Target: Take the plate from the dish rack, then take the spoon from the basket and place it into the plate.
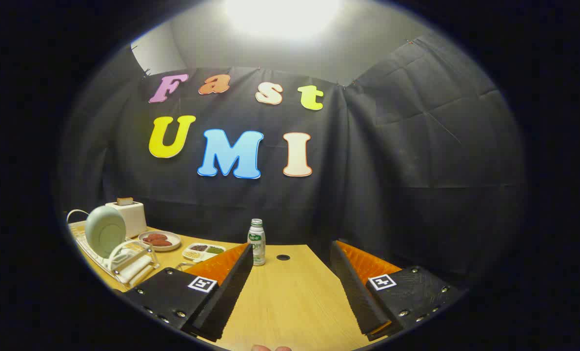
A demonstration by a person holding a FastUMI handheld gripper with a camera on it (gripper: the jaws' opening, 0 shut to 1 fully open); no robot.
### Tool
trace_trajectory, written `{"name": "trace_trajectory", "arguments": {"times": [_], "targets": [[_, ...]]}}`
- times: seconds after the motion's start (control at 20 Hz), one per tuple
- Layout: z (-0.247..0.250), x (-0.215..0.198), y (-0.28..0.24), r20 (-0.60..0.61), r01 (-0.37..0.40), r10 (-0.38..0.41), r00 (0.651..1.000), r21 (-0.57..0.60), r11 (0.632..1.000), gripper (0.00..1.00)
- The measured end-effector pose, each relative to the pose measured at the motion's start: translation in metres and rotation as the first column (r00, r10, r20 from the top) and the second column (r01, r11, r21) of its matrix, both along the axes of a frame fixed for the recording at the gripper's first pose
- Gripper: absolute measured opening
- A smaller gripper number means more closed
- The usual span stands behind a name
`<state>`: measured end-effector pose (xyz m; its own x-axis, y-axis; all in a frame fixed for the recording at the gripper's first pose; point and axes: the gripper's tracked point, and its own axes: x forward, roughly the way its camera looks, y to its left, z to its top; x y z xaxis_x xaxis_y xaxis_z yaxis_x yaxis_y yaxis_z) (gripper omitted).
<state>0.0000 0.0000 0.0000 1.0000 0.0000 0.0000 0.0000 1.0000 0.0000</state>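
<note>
Gripper view across a wooden table (pixel 290 292) inside the booth. The plate (pixel 105 230), pale green and round, stands on edge in the white wire dish rack (pixel 124 263), well off to the left of the left finger and beyond it. Judged from its smooth, matte look, the plate is rigid ceramic or a hard plastic: fairly light, stiff, somewhat slippery on its glazed faces, and liable to chip or break if dropped. Because it stands upright with the upper rim free above the rack wires, the sensible place to take hold is that upper rim, one finger on each face, so that it lifts straight out of its slot; a grip low down would foul the wires. The spoon and its basket cannot be made out from here.

The gripper (pixel 290 278) hovers above the bare table with its fingers (pixel 221 292) spread wide apart, black pads facing inward and orange backing visible behind them; nothing lies between them and they touch nothing. Just ahead of the left fingertip stands a small white bottle (pixel 256 242) with a green label, and beyond the gap a dark round hole (pixel 283 257) in the tabletop.

Other items near the rack: a white toaster (pixel 131 217) behind it, a small dish of reddish-brown food (pixel 159 240) beside it, and a divided tray (pixel 203 251) holding dark and green portions. The task appears to be at its start, the plate not yet approached
</note>
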Motion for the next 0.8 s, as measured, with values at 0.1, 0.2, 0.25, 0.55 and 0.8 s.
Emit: {"name": "trace_trajectory", "arguments": {"times": [0.1,0.2,0.25,0.55,0.8], "targets": [[0.017,-0.013,0.027,-0.01,-0.022,0.022,1.0,0.012,1.0,0.97],[0.035,-0.022,0.054,-0.016,-0.051,0.051,0.999,0.005,0.999,0.97],[0.042,-0.026,0.07,-0.019,-0.07,0.07,0.997,0.006,0.998,0.97],[0.079,-0.038,0.157,-0.026,-0.154,0.155,0.988,0.054,0.987,0.97],[0.109,-0.036,0.208,-0.012,-0.194,0.194,0.981,0.039,0.98,0.97]]}}
